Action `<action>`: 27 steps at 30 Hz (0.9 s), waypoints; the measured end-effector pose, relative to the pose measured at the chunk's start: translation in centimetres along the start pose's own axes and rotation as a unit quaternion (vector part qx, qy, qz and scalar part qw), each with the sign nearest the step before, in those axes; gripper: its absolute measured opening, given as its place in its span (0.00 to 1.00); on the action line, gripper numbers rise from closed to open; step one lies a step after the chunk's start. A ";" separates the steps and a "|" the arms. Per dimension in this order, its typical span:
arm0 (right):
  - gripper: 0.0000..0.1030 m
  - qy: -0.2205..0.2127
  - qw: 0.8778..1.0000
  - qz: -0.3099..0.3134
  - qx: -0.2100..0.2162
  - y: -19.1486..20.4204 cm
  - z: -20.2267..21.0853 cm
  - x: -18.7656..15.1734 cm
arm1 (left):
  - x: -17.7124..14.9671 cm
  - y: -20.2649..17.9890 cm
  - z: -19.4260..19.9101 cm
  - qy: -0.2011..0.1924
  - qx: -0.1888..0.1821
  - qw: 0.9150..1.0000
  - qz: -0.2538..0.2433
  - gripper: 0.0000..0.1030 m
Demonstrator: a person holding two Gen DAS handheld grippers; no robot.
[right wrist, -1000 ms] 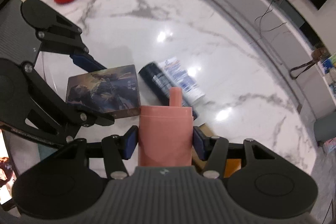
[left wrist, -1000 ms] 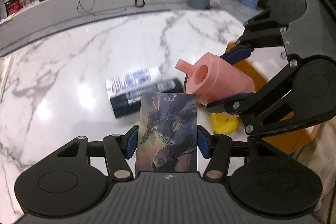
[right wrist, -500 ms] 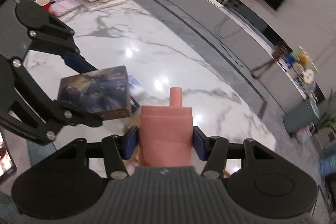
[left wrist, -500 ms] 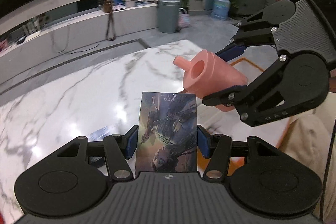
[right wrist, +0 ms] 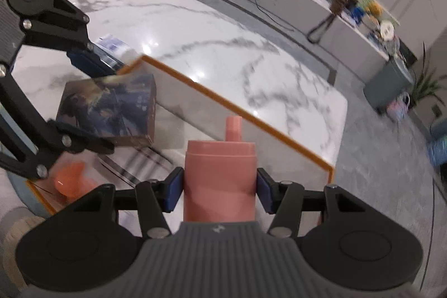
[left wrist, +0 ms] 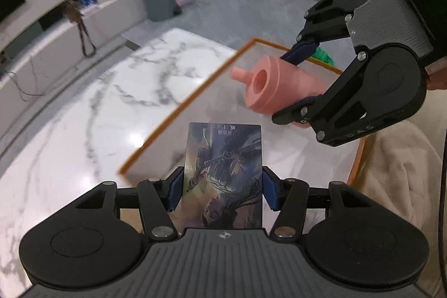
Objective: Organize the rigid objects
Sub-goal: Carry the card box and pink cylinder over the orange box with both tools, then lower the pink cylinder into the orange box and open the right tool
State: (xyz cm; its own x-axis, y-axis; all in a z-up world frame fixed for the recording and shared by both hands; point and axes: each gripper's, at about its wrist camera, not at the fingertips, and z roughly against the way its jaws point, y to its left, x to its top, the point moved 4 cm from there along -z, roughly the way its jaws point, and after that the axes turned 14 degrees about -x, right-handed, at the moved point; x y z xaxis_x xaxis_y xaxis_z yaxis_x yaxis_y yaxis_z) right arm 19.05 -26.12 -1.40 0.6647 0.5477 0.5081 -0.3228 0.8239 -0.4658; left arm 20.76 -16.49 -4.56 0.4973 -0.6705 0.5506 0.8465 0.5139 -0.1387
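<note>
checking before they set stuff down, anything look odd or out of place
Nothing stands out. The left gripper holds the illustrated box and the right gripper holds the pink bottle, both above the orange-rimmed tray.

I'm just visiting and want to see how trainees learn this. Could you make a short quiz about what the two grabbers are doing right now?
1. True or false: the left gripper is shut on a pink bottle.
2. What does the right gripper hold?
A. a red mug
B. the pink bottle
C. a book
3. Fill in: both held things hang over a box with an ______ rim.

Key
1. False: it holds the picture box.
2. B.
3. Orange: the orange-rimmed box stands on the marble table.
</note>
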 end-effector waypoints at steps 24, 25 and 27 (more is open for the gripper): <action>0.53 0.132 0.976 -0.162 0.058 -1.1 -12.8 -2.1 | -0.3 2.9 -7.1 0.092 0.007 0.995 0.046 0.63; 0.53 0.127 0.977 -0.162 0.063 -1.0 -12.9 -2.1 | -0.3 2.9 -7.1 0.092 0.007 0.995 0.045 0.63; 0.54 0.118 0.978 -0.155 0.068 -0.7 -12.9 -1.9 | -0.3 2.8 -7.2 0.094 0.004 0.995 0.043 0.63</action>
State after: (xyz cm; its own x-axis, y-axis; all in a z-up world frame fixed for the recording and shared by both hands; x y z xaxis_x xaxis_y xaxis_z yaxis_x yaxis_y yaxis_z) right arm 26.70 -29.66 -11.42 0.8771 0.2318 0.4206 -0.1563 0.9659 -0.2063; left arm 24.34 -18.68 -11.08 0.5945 -0.7123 0.3732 0.7986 0.5771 -0.1707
